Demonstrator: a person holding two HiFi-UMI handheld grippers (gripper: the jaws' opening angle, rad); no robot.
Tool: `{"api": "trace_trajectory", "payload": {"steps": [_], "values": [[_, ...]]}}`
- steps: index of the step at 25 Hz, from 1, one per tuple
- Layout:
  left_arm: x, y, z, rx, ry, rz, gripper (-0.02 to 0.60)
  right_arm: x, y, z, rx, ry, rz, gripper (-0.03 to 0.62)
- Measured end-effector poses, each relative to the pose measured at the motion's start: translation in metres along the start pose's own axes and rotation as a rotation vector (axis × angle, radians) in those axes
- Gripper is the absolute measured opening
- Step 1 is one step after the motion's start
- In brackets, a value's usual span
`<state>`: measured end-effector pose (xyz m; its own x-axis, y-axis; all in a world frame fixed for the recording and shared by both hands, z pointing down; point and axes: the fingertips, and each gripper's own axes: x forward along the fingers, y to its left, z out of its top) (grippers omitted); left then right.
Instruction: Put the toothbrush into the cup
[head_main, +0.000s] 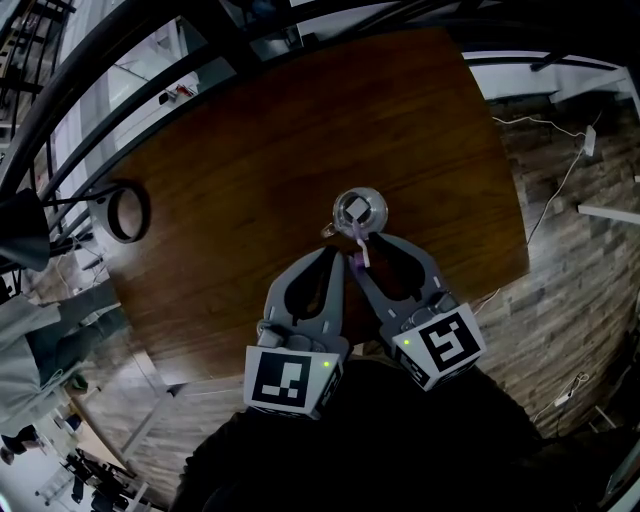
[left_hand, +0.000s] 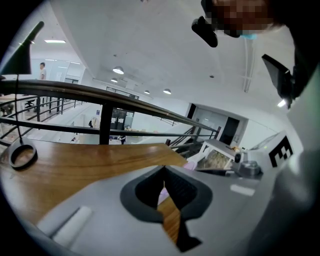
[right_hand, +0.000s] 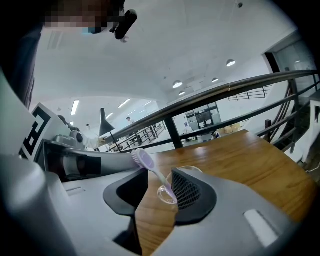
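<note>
Standing in the clear glass cup (head_main: 382, 212), the lilac toothbrush (head_main: 360, 245) has its handle end down inside and its bristled head up and outside the rim, tilted toward the person. The cup sits upright near the middle of the brown wooden surface (head_main: 250, 150), just ahead of both tools.

The right claw (head_main: 372, 250) is spread wide. In the right gripper view its two dark pads stand apart and the toothbrush passes up through the gap between them. The handle runs close along the ribbed right-hand pad; whether it touches that pad cannot be told. The left-hand pad is clear of it, so nothing is pinched. Part of the cup shows behind the ribbed pad.

The left claw (head_main: 336, 254) lies just beside the right one, its tip near the cup. In the left gripper view its tips are pressed together at the front. A narrow slit behind them shows the wood grain and a pale lilac sliver that is too small to identify. It holds nothing.

A dark ring (head_main: 126, 211) lies well apart from the cup, near the left edge of the surface. A black railing (head_main: 120, 70) runs beyond the far edge, and white cables (head_main: 560, 190) trail over the plank floor on the right.
</note>
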<state>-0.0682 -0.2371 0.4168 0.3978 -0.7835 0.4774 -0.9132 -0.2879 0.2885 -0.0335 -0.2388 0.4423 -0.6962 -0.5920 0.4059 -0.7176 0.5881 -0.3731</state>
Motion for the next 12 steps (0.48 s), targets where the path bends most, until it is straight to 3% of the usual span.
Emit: {"api": "trace_trajectory", "payload": {"steps": [12], "values": [[-0.019,0.001,-0.006,0.017,-0.018,-0.009,0.009,-0.01,0.014,-0.003,-0.01,-0.043,-0.035,0.15]]}}
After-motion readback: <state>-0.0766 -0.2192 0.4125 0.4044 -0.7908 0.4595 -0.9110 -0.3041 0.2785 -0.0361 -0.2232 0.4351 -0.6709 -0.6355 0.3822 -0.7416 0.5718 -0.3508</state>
